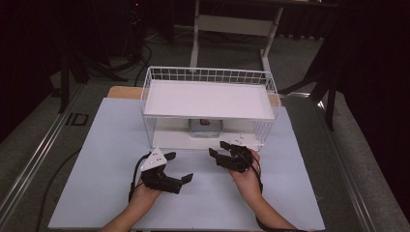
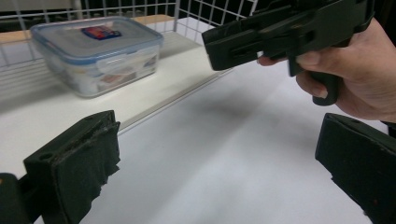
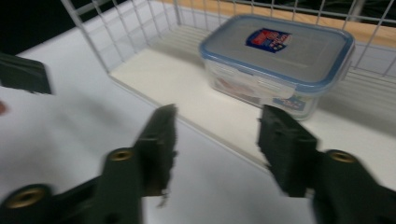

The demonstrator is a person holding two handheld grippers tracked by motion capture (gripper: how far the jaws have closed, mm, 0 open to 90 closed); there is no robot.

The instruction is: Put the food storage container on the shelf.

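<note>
High view: clip-lid plastic container (image 1: 206, 127) sits on the lower shelf of the white wire rack (image 1: 209, 75), both grippers staged empty in front; left gripper view: left gripper (image 2: 219, 154) jaws spread, angled at the container; right gripper view: right gripper (image 3: 215, 140) jaws spread, lined up on it, likely to reach in.

white wire rack (image 1: 209, 77) on table (image 1: 106, 159) | clear lidded container (image 1: 205, 128) on rack's lower shelf
</note>
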